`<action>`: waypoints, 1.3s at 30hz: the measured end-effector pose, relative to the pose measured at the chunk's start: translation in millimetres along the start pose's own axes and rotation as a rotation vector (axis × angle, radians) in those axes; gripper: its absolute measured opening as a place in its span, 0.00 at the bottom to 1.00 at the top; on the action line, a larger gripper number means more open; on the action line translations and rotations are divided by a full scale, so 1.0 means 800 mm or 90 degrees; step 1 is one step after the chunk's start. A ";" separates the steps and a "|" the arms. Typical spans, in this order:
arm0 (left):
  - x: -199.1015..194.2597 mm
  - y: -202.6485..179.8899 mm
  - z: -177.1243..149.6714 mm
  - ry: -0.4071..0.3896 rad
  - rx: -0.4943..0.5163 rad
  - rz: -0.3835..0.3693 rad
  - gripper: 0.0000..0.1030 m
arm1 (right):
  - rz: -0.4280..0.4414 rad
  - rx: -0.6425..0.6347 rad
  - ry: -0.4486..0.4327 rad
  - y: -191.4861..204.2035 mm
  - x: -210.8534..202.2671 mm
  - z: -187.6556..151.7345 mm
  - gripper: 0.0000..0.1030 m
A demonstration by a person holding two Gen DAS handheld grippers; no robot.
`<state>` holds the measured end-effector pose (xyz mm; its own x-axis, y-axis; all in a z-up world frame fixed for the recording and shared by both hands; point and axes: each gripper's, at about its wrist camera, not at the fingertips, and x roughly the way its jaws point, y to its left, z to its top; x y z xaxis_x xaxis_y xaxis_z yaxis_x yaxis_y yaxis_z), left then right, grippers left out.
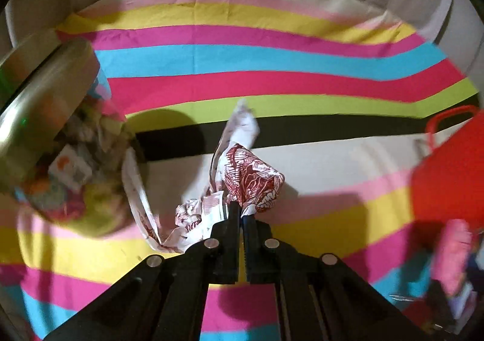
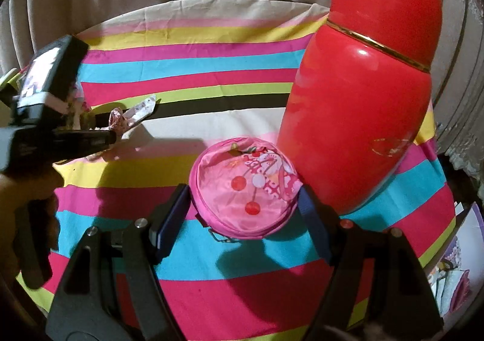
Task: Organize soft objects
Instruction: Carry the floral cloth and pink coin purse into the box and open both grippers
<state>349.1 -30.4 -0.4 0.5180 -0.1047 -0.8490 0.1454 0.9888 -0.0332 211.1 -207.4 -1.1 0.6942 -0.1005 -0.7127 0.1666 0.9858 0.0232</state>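
A red-and-white patterned cloth (image 1: 257, 180) hangs crumpled from my left gripper (image 1: 241, 214), whose jaws are shut on its lower edge; one loose end trails to the tablecloth. From the right wrist view the same left gripper (image 2: 112, 137) comes in from the left with the cloth (image 2: 136, 114) bunched at its tip. A round pink pouch (image 2: 245, 186) printed with cherries sits between the fingers of my right gripper (image 2: 243, 214), both pads pressing on its sides, and a shadow lies under it. The pink pouch (image 1: 453, 253) also shows blurred at the right edge of the left wrist view.
A tall red flask (image 2: 363, 105) stands just right of the pouch, close to my right finger. A blurred beige round container (image 1: 45, 90) at the left holds several colourful soft items. A striped tablecloth (image 1: 272, 63) covers the round table; pale curtains hang behind.
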 end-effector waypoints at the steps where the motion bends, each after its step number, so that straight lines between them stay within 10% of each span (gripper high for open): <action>1: -0.009 -0.002 -0.003 -0.008 -0.001 -0.005 0.02 | 0.001 0.000 0.000 -0.001 0.000 0.000 0.74; 10: -0.084 -0.027 -0.051 -0.025 -0.065 -0.133 0.02 | 0.014 0.006 -0.002 -0.013 -0.006 0.001 0.74; 25: -0.167 -0.093 -0.118 -0.074 -0.062 -0.208 0.02 | 0.013 0.032 -0.027 -0.057 -0.062 -0.017 0.74; 39: -0.239 -0.212 -0.170 -0.093 -0.008 -0.371 0.02 | -0.066 0.082 -0.023 -0.193 -0.158 -0.083 0.74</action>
<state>110.9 -163.3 95.8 0.4667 -0.6430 -0.6072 0.4314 0.7649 -0.4784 51.1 -337.9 38.9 0.6926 -0.2085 -0.6905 0.3261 0.9444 0.0420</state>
